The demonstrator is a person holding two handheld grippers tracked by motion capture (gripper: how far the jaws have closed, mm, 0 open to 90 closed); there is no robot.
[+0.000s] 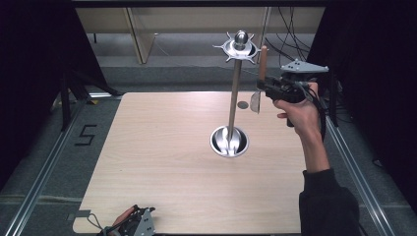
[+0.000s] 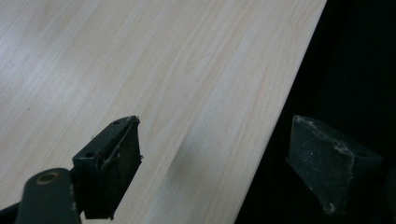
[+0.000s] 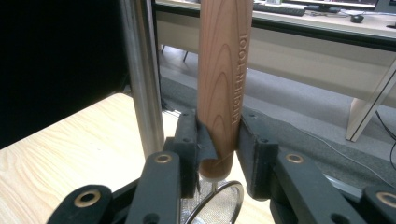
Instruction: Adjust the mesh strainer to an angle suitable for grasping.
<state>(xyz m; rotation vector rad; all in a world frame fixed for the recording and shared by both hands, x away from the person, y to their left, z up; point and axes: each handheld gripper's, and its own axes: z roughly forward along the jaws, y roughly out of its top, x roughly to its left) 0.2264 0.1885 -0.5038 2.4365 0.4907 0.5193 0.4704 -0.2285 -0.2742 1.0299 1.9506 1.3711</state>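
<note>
Bottom left of the high view, the left gripper (image 1: 140, 222) just sits at the near table (image 1: 162, 162) edge, and in its own view the jaws stand wide apart with nothing between them. So it's way out of the action.

Centre frame is the utensil stand (image 1: 234, 93): a steel pole rising from a round base to a hook ring (image 1: 239, 47) at the top.

Upper right, the right gripper (image 1: 264, 87) is clamped on the wooden handle (image 3: 223, 84) of a small mesh strainer (image 1: 255, 102). Handle points straight up, mesh hangs below the jaws. The handle tip sits just right of the ring and about level with it, so I'd guess the hang-up move is a short shift left toward a hook.
</note>
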